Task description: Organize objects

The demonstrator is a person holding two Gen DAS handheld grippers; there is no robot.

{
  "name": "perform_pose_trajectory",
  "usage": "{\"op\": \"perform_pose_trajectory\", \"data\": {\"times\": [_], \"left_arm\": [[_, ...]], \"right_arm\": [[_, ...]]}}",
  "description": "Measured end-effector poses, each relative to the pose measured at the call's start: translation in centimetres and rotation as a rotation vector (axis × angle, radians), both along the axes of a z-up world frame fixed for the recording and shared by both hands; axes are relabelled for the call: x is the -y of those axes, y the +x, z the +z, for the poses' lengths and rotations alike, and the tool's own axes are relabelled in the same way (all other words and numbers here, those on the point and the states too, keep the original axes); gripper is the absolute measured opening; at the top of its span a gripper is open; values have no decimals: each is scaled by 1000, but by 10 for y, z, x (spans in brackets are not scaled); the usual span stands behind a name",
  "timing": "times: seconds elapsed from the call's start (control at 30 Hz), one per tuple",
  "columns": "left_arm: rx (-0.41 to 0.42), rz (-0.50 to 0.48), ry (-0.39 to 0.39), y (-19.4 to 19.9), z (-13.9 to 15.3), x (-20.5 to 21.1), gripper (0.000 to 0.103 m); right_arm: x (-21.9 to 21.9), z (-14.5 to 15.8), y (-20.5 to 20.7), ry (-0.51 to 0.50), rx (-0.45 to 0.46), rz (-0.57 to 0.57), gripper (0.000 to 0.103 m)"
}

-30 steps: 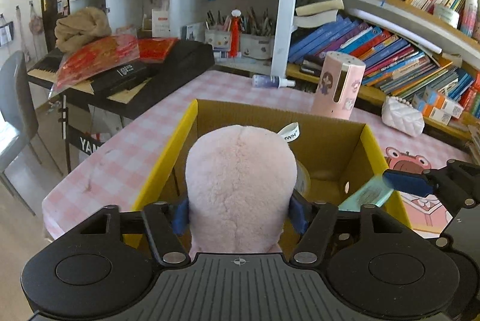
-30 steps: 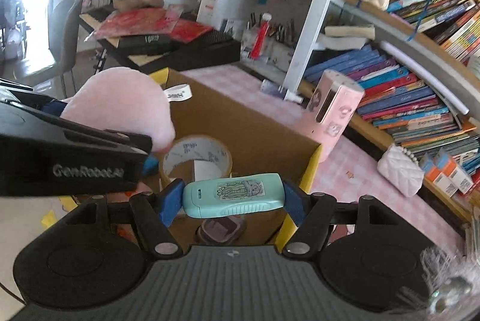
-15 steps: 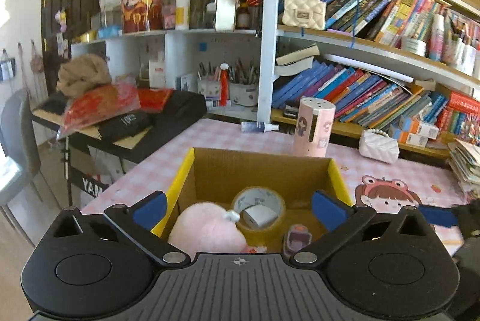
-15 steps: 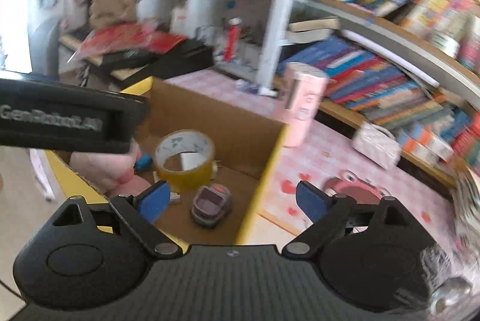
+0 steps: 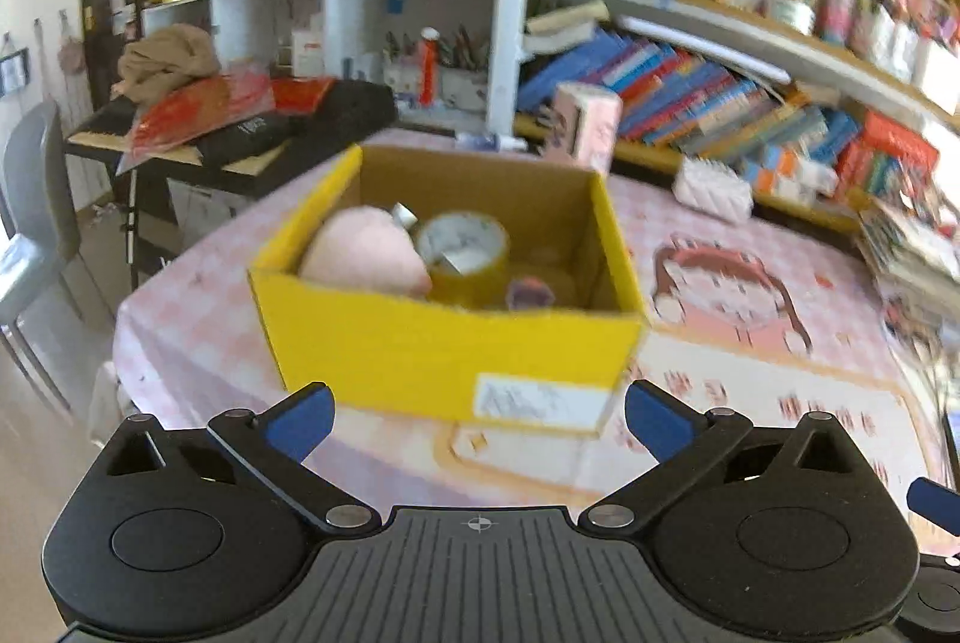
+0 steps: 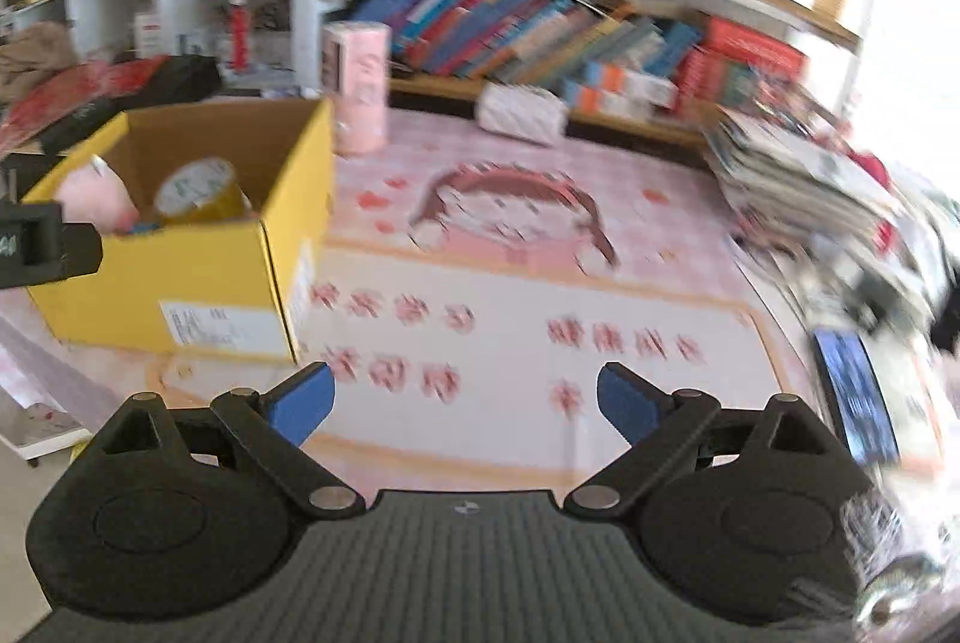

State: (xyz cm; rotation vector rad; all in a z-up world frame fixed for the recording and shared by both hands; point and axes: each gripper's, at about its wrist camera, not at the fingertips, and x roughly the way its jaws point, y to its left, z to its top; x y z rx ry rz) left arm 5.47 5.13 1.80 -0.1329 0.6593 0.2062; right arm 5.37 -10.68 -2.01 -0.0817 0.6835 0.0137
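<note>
A second earlier the left claw [image 5: 477,424] had been clenched on the round pink plush toy [image 5: 366,253] above the yellow cardboard box [image 5: 444,349], and the right claw [image 6: 465,403] had gripped a small mint-green device over the same box. By this moment both claws stood released and empty, blue pads spread wide, and both had drawn back so the box sat in front of them on the pink checked table [image 5: 750,403].

The plush toy lay inside the box against its left wall, touching the roll of brownish-yellow packing tape [image 5: 465,253] beside it, with a small purplish object [image 5: 528,292] near the front wall. The mint-green device could not be made out in either blurred view; it had presumably gone into the box, hidden below the rim.

That meant two more items looked stowed, and the hands were free for the next pick. The right wrist view had swung toward the open table, where a dark phone-like slab [image 6: 852,403] lay near the right edge beside a slumped stack of magazines [image 6: 798,175]. That slab seemed a likely next candidate, though nothing confirmed it.
</note>
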Motion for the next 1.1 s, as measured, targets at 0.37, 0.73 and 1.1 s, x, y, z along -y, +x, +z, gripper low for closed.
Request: {"op": "perform_pose_trajectory", "data": {"times": [0.37,0.73,1.1], "left_arm": [[-34,-169,109,-26,-11,50,103],[-38,-183,91,-37,-14,48,103],[-41,-181,82,-39,-16,44,103]], "right_arm": [[7,-2,-42,47,14,-68,102],[8,-3,-54,61,1,-75,103],[5,-5,-56,55,-4,-71,103]]}}
